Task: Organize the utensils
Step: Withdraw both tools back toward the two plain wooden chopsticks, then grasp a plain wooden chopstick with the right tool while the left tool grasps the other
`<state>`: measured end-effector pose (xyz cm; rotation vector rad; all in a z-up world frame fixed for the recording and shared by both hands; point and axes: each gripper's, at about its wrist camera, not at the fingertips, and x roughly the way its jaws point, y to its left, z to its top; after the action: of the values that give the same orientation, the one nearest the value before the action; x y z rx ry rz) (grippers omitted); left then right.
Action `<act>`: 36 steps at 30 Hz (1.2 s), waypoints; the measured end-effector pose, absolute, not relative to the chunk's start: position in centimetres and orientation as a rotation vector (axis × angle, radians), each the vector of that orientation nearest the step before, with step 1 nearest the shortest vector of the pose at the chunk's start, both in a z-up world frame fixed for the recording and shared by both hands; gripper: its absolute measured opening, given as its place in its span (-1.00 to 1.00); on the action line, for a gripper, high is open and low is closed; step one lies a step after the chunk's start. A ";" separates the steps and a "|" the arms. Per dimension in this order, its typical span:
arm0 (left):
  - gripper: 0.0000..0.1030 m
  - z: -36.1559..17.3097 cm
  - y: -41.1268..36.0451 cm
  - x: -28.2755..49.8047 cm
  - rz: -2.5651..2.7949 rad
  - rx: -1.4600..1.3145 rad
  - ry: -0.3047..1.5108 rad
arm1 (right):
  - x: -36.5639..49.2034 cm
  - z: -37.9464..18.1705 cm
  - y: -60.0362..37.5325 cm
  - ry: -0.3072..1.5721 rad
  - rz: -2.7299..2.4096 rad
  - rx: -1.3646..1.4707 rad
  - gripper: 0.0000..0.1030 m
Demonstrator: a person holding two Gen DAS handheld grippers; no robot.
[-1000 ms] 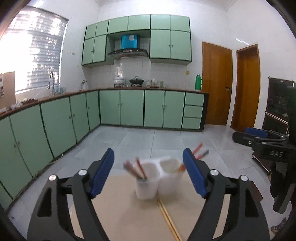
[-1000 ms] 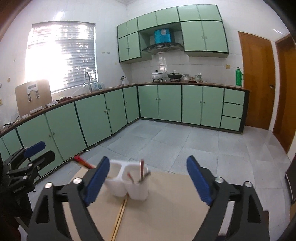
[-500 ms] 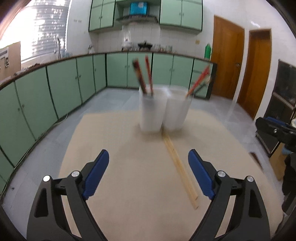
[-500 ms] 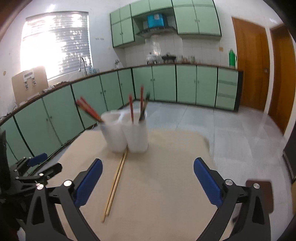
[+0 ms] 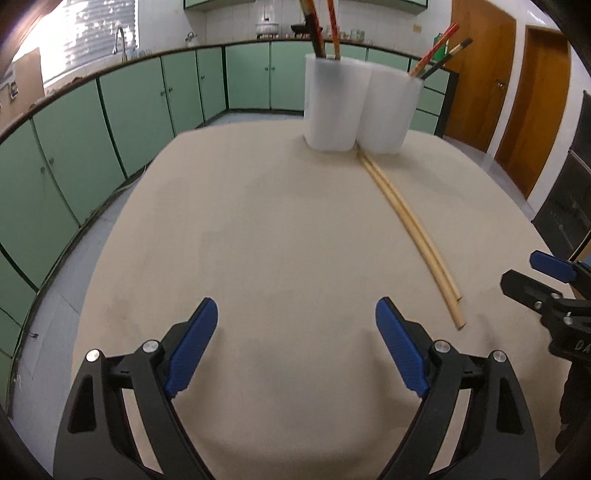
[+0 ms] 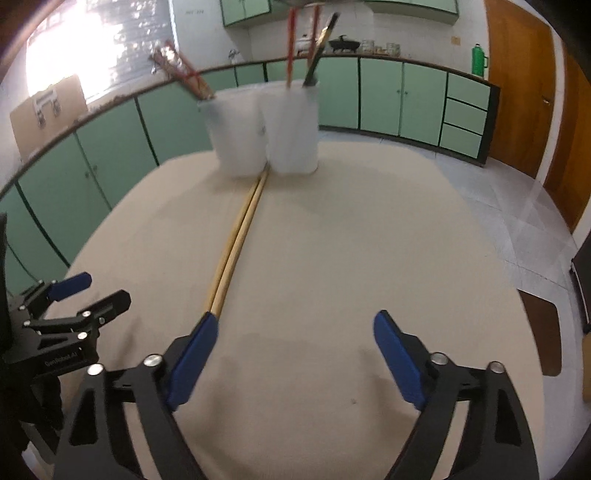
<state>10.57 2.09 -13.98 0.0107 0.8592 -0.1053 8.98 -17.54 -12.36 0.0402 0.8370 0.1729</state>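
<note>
A white two-cup holder (image 5: 354, 107) stands at the far side of the beige table (image 5: 258, 240), with red and dark chopsticks (image 5: 317, 29) upright in its cups. A pair of pale wooden chopsticks (image 5: 410, 225) lies flat, running from the holder toward me. My left gripper (image 5: 295, 306) hovers open over bare tabletop, left of that pair. In the right wrist view the holder (image 6: 266, 129) is ahead, and the wooden pair (image 6: 236, 243) ends right at the left fingertip of my right gripper (image 6: 295, 320). Its jaws are closing, with nothing between the pads.
Each gripper shows in the other's view, the right gripper (image 5: 546, 280) at the right edge and the left gripper (image 6: 85, 291) at the left. Green cabinets (image 5: 110, 110) ring the room, with wooden doors (image 6: 517, 92) to the right. A dark mat (image 6: 539, 332) lies on the floor.
Both grippers have come down toward the table and tipped downward, so the holder and the lying chopsticks look nearer. The right gripper's jaws are a little narrower than half a second ago.
</note>
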 end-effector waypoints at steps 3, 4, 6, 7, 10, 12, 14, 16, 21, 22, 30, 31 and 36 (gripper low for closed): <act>0.66 -14.2 2.3 10.6 -0.103 -0.005 0.876 | 8.9 -12.9 -16.9 0.864 0.179 0.014 0.54; 0.66 -14.3 2.3 10.6 -0.101 -0.007 0.880 | 8.8 -13.0 -16.6 0.871 0.185 0.006 0.53; 0.66 -14.5 2.5 10.7 -0.095 -0.016 0.893 | 8.7 -13.3 -16.2 0.887 0.188 -0.009 0.53; 0.66 -14.6 2.6 10.7 -0.094 -0.023 0.895 | 8.7 -13.5 -15.9 0.896 0.185 -0.019 0.53; 0.66 -14.5 2.9 10.7 -0.089 -0.038 0.898 | 8.6 -14.1 -15.1 0.919 0.193 -0.046 0.51; 0.66 -14.6 3.1 10.7 -0.086 -0.044 0.901 | 8.5 -14.0 -14.3 0.913 0.206 -0.069 0.51; 0.66 -14.7 3.3 10.8 -0.081 -0.053 0.907 | 8.6 -13.8 -13.9 0.913 0.240 -0.052 0.49; 0.66 -14.6 3.6 10.8 -0.074 -0.061 0.909 | 8.9 -13.6 -14.1 0.910 0.237 -0.036 0.46; 0.67 -14.6 3.7 10.6 -0.070 -0.062 0.907 | 9.2 -13.5 -15.0 0.908 0.211 -0.004 0.25; 0.67 -14.6 3.7 10.6 -0.069 -0.062 0.908 | 9.3 -13.4 -15.0 0.906 0.212 -0.002 0.18; 0.67 -14.6 3.5 10.7 -0.067 -0.048 0.904 | 9.9 -13.5 -13.1 0.891 0.215 -0.047 -0.28; 0.67 -14.6 3.5 10.7 -0.067 -0.047 0.905 | 9.9 -13.5 -12.9 0.888 0.219 -0.052 -0.40; 0.67 -14.6 3.5 10.8 -0.069 -0.045 0.907 | 9.9 -13.5 -12.7 0.885 0.254 -0.040 -0.84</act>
<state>10.78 3.49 -14.63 -0.0447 0.9074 -0.0692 9.89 -12.69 -13.55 -0.0402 0.8853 0.2536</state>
